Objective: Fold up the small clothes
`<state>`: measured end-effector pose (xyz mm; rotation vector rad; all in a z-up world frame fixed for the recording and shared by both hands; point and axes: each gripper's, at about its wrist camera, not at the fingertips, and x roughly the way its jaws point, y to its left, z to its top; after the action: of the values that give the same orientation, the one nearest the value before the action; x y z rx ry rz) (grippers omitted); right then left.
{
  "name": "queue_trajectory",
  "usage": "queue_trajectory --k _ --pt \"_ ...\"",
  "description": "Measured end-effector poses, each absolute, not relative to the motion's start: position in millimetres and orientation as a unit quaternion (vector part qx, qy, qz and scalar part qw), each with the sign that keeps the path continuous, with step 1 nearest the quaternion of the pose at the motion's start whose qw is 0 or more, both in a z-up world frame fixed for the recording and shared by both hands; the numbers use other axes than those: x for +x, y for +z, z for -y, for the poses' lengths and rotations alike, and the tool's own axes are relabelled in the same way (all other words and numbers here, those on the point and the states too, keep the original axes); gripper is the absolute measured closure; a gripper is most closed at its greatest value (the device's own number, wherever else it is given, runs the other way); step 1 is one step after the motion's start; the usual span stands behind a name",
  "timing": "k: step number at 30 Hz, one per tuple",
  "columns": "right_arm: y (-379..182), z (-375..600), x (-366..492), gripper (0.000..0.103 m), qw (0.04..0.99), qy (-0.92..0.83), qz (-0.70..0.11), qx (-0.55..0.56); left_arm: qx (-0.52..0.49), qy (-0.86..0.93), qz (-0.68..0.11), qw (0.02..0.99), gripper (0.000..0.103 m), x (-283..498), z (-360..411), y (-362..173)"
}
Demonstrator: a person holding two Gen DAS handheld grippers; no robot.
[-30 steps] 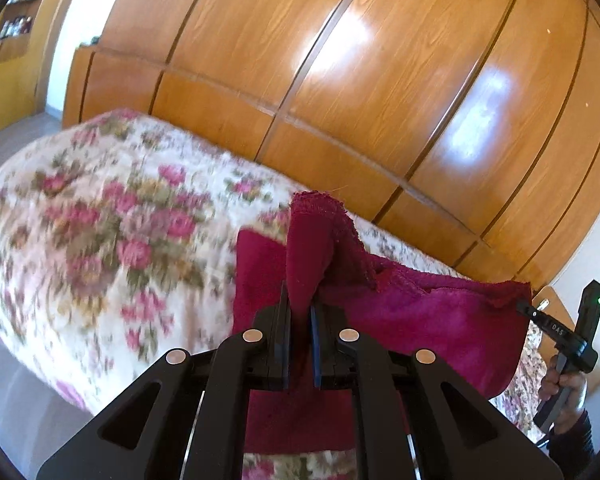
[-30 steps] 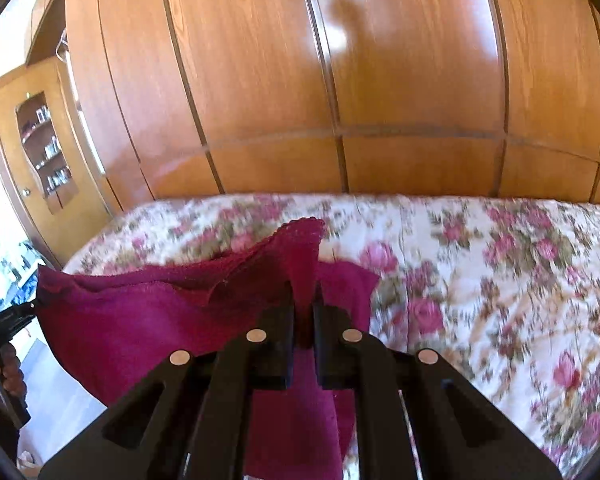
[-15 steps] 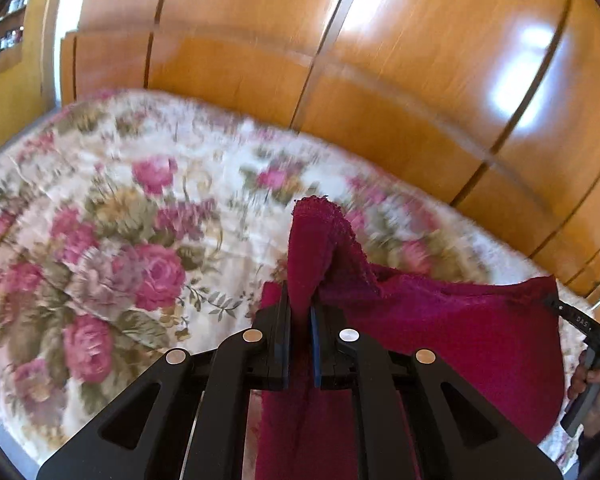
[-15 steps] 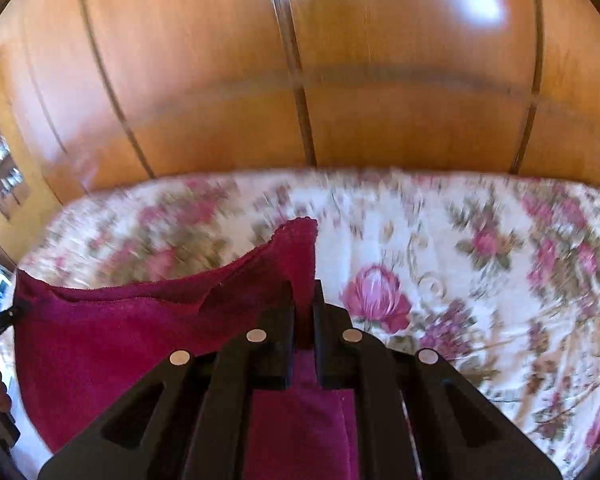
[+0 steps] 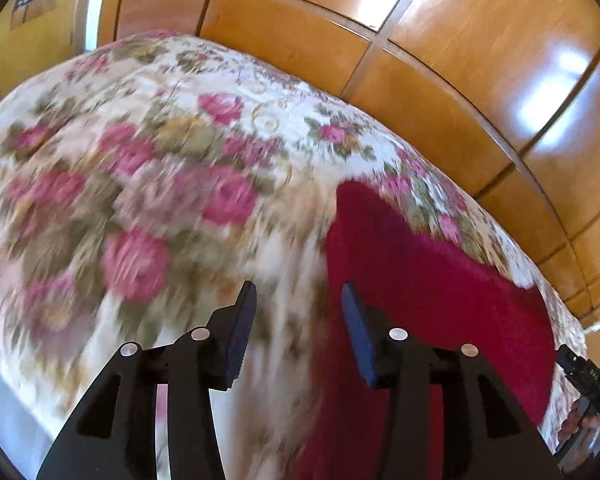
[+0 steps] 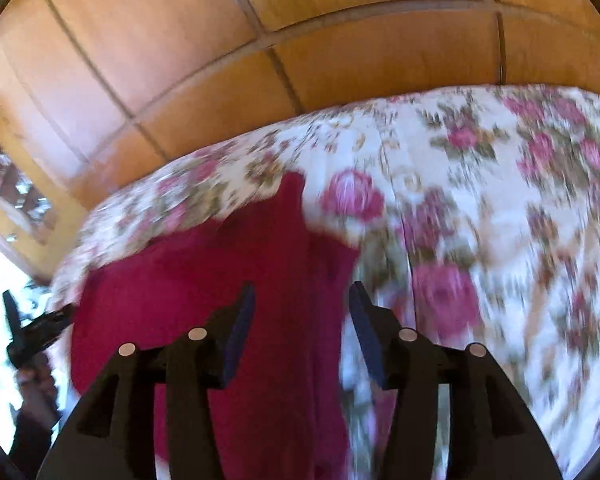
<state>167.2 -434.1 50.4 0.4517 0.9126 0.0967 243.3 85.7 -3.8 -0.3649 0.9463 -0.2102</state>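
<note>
Both tongs, left point(image 5: 296, 334) and right point(image 6: 300, 332), were opening, gripping nothing; the cloth point(image 6: 220, 280) lay released on the bed point(image 5: 160, 160), further folds probably remaining.

cloth point(image 5: 432, 292) on bed point(image 5: 148, 128) | wood panels point(image 5: 460, 60) behind bed | cloth btwn 2 tools

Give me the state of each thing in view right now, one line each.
Left gripper: jaws opening, nothing between them.
Right gripper: jaws opening, cloth under the gap, pads not pressing on it.
Red cloth: released, lying on the bedspread; the pictures are too blurred to tell a fold.
Bedspread: spread over the bed, cloth on top.
</note>
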Motion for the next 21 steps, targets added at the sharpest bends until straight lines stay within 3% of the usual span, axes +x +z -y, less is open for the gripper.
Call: queue_trajectory --k 3,5,7,8,11,12,13,15,18,21 --pt "44.8 425.9 127.1 0.053 0.863 0.074 -0.456 0.204 -0.189 -0.124 -0.455 0.861 0.059 204.8 -96.6 -5.8" --pt "36.5 418.2 108.8 0.053 0.857 0.083 -0.471 0.194 -0.197 -0.139 -0.457 0.856 0.048 180.5 -100.6 -9.4" --pt "24.3 408.4 96.6 0.055 0.851 0.085 -0.485 0.183 -0.205 -0.151 -0.457 0.853 0.046 159.3 -99.7 -12.8" --pt "19.3 404.1 94.6 0.058 0.849 0.085 -0.491 0.178 -0.203 -0.158 -0.460 0.850 0.046 153.7 -97.1 -14.7" --pt "12.2 394.3 96.9 0.082 0.849 0.077 -0.495 0.167 -0.183 -0.170 -0.465 0.849 0.046 138.5 -84.1 -20.0" --pt "16.0 392.7 96.6 0.093 0.853 0.072 -0.490 0.164 -0.168 -0.166 -0.470 0.850 0.059 137.1 -79.4 -22.4" --pt "21.3 393.4 94.5 0.093 0.857 0.074 -0.484 0.162 -0.142 -0.157 -0.476 0.853 0.079 136.1 -73.5 -24.9" --pt "38.6 394.0 89.6 0.094 0.868 0.077 -0.467 0.150 -0.114 -0.158 -0.477 0.857 0.089 135.5 -68.4 -25.4" --pt "49.0 396.3 82.7 0.095 0.876 0.075 -0.460 0.125 -0.072 -0.157 -0.472 0.864 0.093 137.7 -63.6 -20.2" --pt "15.4 400.5 86.1 0.095 0.858 0.054 -0.497 0.119 -0.044 -0.159 -0.480 0.861 0.093 144.6 -64.6 -26.2"
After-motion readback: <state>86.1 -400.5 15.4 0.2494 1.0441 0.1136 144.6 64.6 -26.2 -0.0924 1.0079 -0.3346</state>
